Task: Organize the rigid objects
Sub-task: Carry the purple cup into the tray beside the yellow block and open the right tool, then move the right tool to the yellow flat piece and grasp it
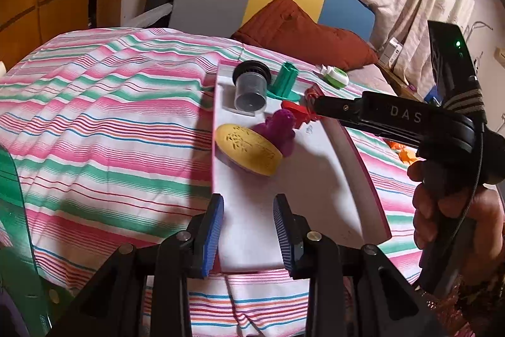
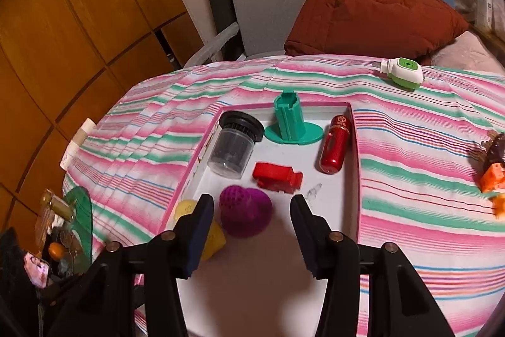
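A pink-rimmed white tray [image 2: 353, 153] lies on the striped cloth and also shows in the left wrist view [image 1: 356, 160]. In it are a clear jar with a black lid [image 2: 232, 144], a green stand [image 2: 292, 123], a red capsule [image 2: 334, 144], a red block toy [image 2: 277, 176], a purple figure [image 2: 246, 210] and a yellow oval piece [image 1: 247, 149]. My right gripper [image 2: 252, 223] is open and empty above the tray, just over the purple figure. My left gripper [image 1: 249, 217] is open and empty over the tray's near end.
A green-and-white plug-in device [image 2: 404, 73] lies on the cloth beyond the tray. Orange and brown toys [image 2: 492, 169] lie at the right. A green dish with small items [image 2: 68, 226] sits at the left edge. A chair with a rust cushion [image 2: 369, 21] stands behind.
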The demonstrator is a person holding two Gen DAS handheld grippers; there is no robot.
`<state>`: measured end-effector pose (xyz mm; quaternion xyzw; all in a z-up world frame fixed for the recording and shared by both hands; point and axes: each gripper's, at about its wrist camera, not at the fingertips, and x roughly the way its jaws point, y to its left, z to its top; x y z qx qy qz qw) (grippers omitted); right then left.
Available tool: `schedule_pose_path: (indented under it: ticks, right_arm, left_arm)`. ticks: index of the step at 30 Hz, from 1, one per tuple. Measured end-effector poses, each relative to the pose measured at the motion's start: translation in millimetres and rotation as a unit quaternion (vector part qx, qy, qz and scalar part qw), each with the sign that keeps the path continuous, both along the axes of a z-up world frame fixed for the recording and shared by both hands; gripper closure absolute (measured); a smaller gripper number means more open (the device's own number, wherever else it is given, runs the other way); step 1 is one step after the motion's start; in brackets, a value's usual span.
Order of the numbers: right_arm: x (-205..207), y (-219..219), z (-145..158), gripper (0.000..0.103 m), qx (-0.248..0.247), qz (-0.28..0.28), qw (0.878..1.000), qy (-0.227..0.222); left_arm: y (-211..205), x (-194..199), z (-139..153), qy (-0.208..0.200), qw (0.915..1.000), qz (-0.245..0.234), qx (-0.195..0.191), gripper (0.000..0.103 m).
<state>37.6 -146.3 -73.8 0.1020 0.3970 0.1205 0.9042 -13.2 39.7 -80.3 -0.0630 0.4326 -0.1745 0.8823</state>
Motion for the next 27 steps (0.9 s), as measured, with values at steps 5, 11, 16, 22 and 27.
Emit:
schedule_pose_path:
  ticks: [5,11,16,22,27]
  right_arm:
    - [-12.9,-1.2,3.7,0.051,-0.017,0.001,1.000,-0.009]
    - [-28.1,-21.4,11.3,0.049,-0.045,-0.009,0.999,-0.023]
    - [-36.8,-54.5,8.4,0.049,-0.057,-0.035,0.998,-0.018]
    - [-46.7,-112.3,-6.6,0.049,-0.066,-0.085,0.994,0.009]
    - [-52.2,-160.7,-23.9,0.042,-0.055,-0.111,0.991,0.053]
  left_arm:
    - [-8.7,-4.1,-2.1,0.004,0.9998,-0.020,-0.001,0.071]
    - [-25.7,-9.8,-2.1,0.005,0.9988,-0.049,0.003,0.071]
    - [-41.8,-15.5,-0.5,0.000,0.9975,-0.071,0.009,0.071]
    - [-64.2,-22.2,0.8,-0.002,0.9949,-0.100,0.018,0.071]
    - [-89.0,-27.1,3.8,-0.010,0.9909,-0.130,0.034,0.071]
